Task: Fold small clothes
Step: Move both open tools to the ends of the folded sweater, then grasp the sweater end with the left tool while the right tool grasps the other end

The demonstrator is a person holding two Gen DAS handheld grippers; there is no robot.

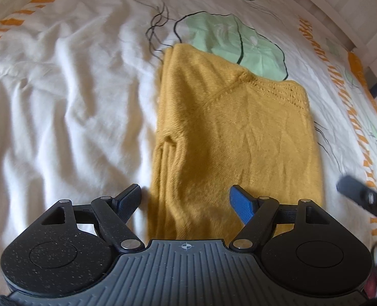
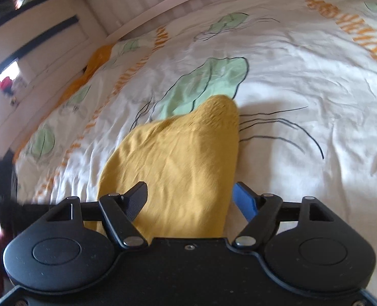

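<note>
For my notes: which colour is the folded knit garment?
Mustard yellow knit garment; it shows best in the left wrist view.

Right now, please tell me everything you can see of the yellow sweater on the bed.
The sweater is mustard-yellow knit, soft and slightly fuzzy, with an openwork band at one edge. It lies folded into a long, narrow stack with its layers showing along one side, flat on the white printed bedcover, partly covering a green leaf print. Both the left gripper and the right gripper stand open over its near end; neither grips it.
</note>
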